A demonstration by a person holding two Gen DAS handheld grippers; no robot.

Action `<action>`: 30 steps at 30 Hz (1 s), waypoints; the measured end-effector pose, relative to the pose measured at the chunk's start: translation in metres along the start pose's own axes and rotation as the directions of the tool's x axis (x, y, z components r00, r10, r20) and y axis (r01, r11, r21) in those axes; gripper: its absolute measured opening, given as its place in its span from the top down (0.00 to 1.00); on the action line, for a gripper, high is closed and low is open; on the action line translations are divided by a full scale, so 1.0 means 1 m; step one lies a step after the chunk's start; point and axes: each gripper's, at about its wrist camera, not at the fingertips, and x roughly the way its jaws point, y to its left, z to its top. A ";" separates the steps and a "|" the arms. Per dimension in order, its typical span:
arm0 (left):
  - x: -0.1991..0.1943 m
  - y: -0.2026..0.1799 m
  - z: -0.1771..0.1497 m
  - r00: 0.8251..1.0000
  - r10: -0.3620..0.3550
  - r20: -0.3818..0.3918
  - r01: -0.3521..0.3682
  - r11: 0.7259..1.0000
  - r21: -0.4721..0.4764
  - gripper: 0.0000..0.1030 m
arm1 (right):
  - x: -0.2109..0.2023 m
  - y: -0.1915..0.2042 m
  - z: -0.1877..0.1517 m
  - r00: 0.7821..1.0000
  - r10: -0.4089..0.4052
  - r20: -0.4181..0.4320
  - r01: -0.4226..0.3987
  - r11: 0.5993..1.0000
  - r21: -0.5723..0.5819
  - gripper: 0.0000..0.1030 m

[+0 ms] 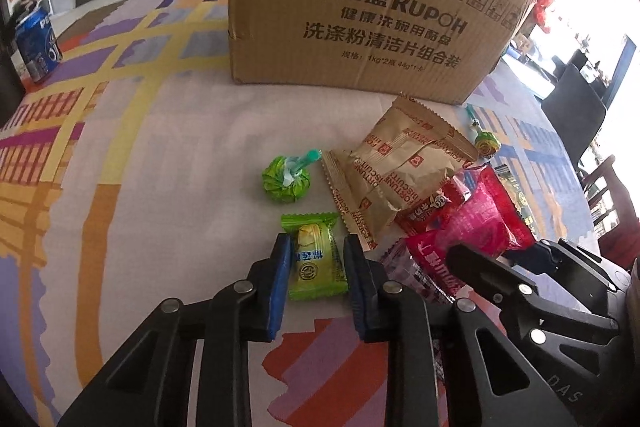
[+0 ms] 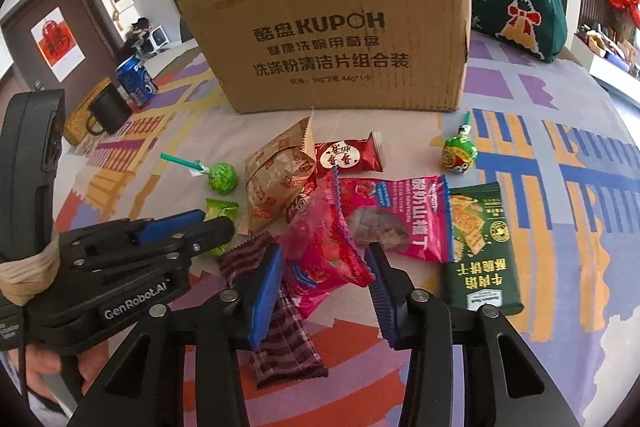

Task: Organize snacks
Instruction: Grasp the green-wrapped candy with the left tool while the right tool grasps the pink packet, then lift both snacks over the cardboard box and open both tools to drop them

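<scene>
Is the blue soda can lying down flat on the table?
No, the blue soda can stands upright on the patterned tablecloth, next to a dark mug, left of the cardboard box.

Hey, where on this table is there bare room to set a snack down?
Bare tablecloth lies between the Pepsi can, the cardboard box and the green lollipop. More lies right of the green cracker pack. The packets are crowded around the brown biscuit bag.
</scene>
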 end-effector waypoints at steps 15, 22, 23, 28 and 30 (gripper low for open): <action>-0.020 -0.004 -0.006 0.999 -0.022 0.029 0.022 1.000 0.003 0.80 | -0.011 0.013 0.004 0.999 -0.004 0.053 0.007 0.999 -0.048 0.77; -0.045 -0.014 -0.006 0.996 -0.052 0.078 0.052 0.999 0.013 0.80 | -0.030 0.011 0.003 0.996 0.011 0.092 -0.008 0.999 -0.037 0.77; -0.049 -0.015 -0.006 0.995 -0.054 0.087 0.053 0.998 0.016 0.80 | -0.034 0.010 0.003 0.995 0.012 0.101 -0.008 0.999 -0.034 0.77; -0.067 -0.023 0.000 0.989 -0.065 0.135 0.061 0.998 0.033 0.80 | -0.050 0.011 0.006 0.990 0.013 0.141 -0.008 0.999 -0.037 0.77; -0.074 -0.023 0.003 0.985 -0.065 0.157 0.060 0.997 0.039 0.80 | -0.057 0.012 0.009 0.986 0.011 0.164 -0.004 0.999 -0.043 0.77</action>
